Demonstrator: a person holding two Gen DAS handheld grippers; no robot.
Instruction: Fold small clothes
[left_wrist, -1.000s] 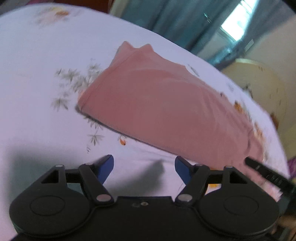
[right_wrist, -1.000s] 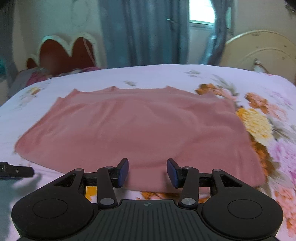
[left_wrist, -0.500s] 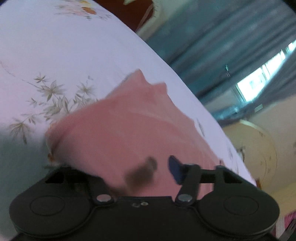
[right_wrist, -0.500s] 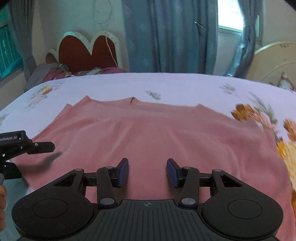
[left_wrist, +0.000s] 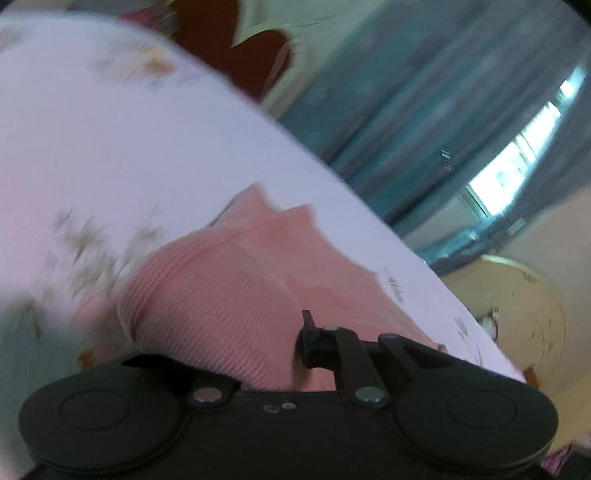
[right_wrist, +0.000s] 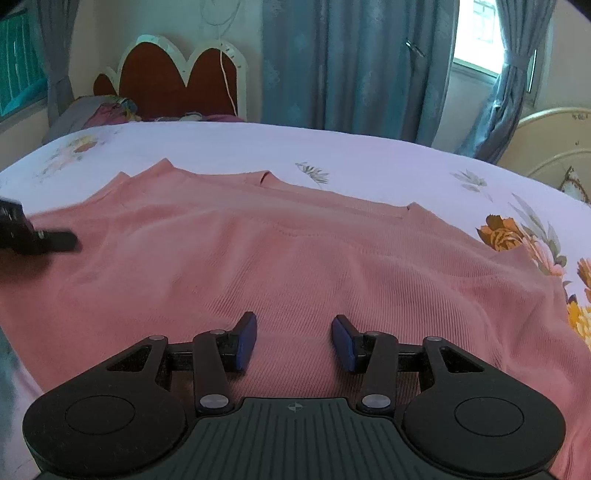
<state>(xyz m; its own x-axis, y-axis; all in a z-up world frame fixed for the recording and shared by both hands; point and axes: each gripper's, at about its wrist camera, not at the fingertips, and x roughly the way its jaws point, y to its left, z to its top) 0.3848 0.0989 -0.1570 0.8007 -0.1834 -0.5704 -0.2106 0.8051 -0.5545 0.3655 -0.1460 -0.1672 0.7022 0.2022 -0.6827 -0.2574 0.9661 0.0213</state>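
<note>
A pink ribbed garment lies spread flat on the bed. My right gripper is open, low over its near edge, with nothing between the blue pads. In the left wrist view the garment's left edge is bunched up over my left gripper; the cloth hides the left finger and fills the jaw beside the right finger. The left gripper also shows in the right wrist view at the garment's left edge.
The bed has a pale floral sheet. A red headboard and pillows are at the far end. Blue curtains and a window are behind. A cream round bed frame stands at the right.
My left gripper has moved onto the garment's left edge and closed in on the cloth, which now bunches over it. My right gripper has moved forward over the garment, still open.
</note>
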